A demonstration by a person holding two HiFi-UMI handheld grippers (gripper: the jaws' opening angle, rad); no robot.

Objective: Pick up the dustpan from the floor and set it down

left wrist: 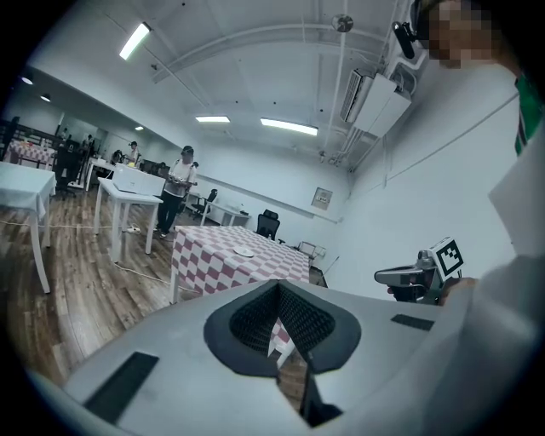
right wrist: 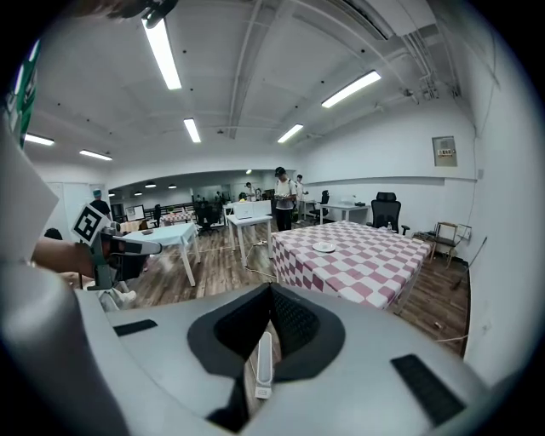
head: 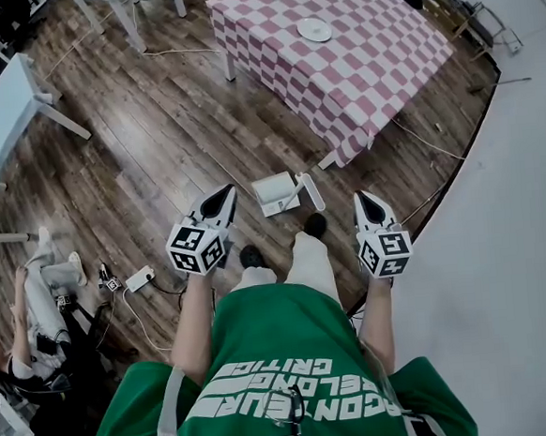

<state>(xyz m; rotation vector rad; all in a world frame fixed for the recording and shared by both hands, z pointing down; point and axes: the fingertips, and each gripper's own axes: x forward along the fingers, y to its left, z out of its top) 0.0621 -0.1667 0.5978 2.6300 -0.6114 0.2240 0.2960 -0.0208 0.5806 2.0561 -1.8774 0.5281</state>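
The white dustpan (head: 273, 192) lies on the wooden floor just ahead of the person's feet, its long handle (head: 311, 191) pointing to the right. My left gripper (head: 221, 203) hovers in the air to the left of it, jaws shut and empty. To the right of the handle my right gripper (head: 365, 202) hangs shut, also holding nothing. In the right gripper view the handle (right wrist: 264, 361) shows through the slit below the shut jaws of the right gripper (right wrist: 271, 294). The left gripper (left wrist: 278, 289) in its own view points toward the checkered table, and the dustpan is not clear there.
A table with a pink-and-white checkered cloth (head: 355, 65) and a white plate (head: 314, 29) stands beyond the dustpan. White tables (head: 1, 111) are at the left. A person sits on the floor (head: 39, 297) beside a power strip (head: 138, 277) and cables.
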